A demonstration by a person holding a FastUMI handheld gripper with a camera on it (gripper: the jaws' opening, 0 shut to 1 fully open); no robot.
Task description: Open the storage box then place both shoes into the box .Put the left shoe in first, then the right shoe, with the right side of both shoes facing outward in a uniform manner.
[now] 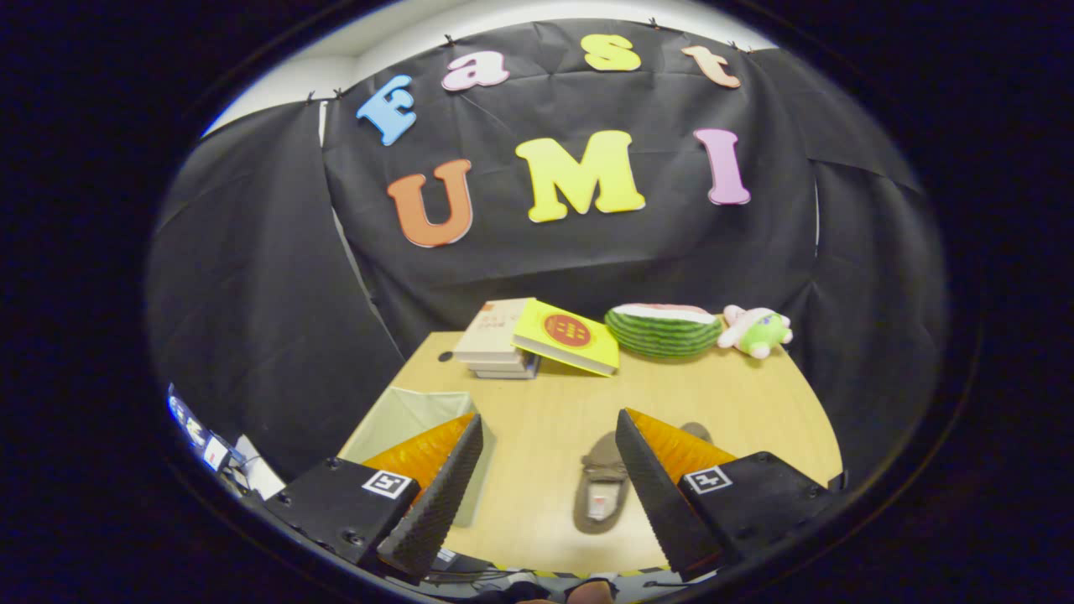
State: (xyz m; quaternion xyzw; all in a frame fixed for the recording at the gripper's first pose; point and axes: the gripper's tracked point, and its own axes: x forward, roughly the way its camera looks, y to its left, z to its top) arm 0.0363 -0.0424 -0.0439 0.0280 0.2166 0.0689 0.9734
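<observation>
My gripper [550, 417] hangs open above the wooden table [545, 419], its jaws wide apart with nothing between them. A grey-brown shoe [600, 495] lies flat on the table below, just inside the right finger [654, 486], its toe pointing away from me. A second shoe [698, 431] peeks out behind that finger and is mostly hidden. The pale grey-green storage box [411, 415] sits at the table's left side, partly covered by the left finger [436, 495]. I cannot tell whether its lid is open.
At the table's far edge stand a stack of books [495, 344], with a yellow book [566, 337] leaning on it, a watermelon-slice toy [663, 330] and a small plush toy [755, 331]. Black cloth walls close in behind and on both sides.
</observation>
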